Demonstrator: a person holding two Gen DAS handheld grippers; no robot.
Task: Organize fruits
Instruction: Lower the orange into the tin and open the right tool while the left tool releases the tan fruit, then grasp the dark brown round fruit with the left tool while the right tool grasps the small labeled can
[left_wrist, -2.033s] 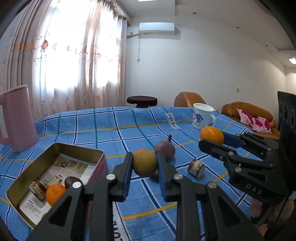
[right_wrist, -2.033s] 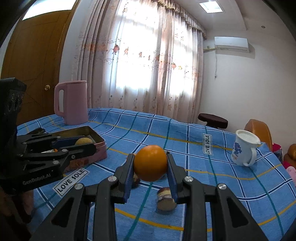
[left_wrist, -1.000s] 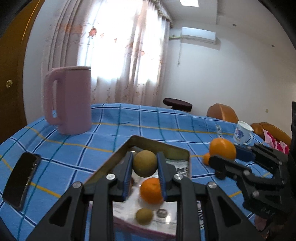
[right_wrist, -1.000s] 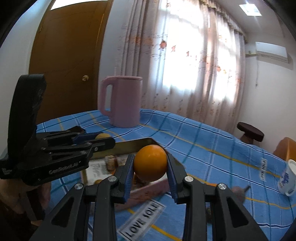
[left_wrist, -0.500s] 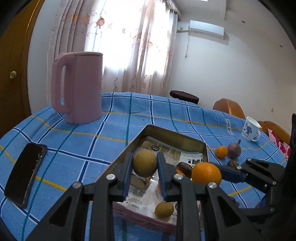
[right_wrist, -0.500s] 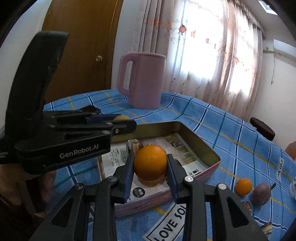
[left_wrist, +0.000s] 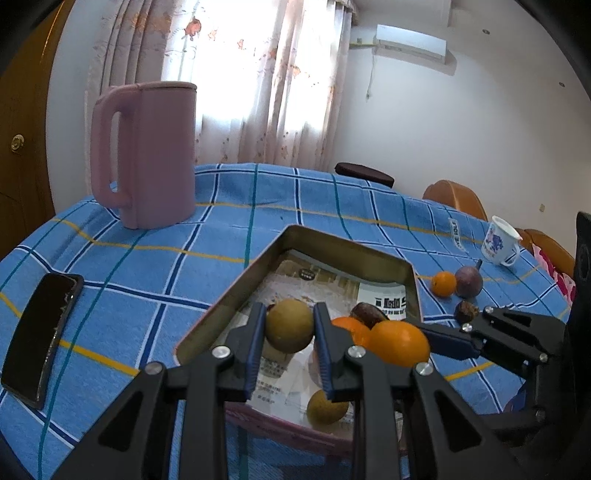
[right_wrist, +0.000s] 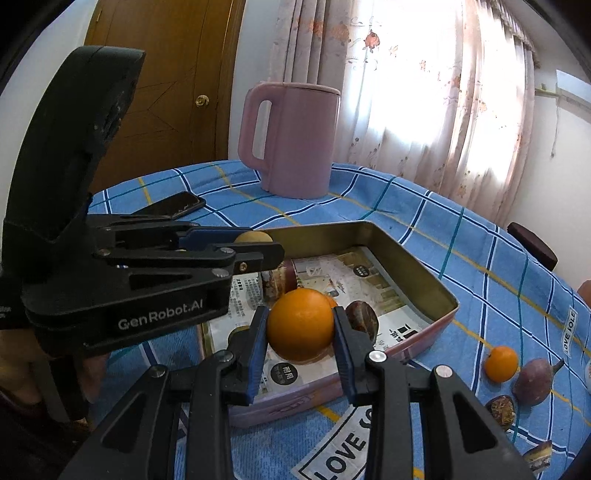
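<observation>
Poised over the tin box (left_wrist: 347, 248): left gripper (left_wrist: 290, 328) clamping a yellow-green fruit (left_wrist: 290, 325), right gripper (right_wrist: 300, 328) clamping an orange (right_wrist: 300, 324); best lowered onto bare paper lining before release.

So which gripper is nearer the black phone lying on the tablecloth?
Left. The left gripper hangs over the tin's side facing the black phone; the right gripper sits beyond it.

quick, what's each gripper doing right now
left gripper: closed on the yellow-brown fruit, above the tin
right gripper: closed on the orange, above the tin
</observation>
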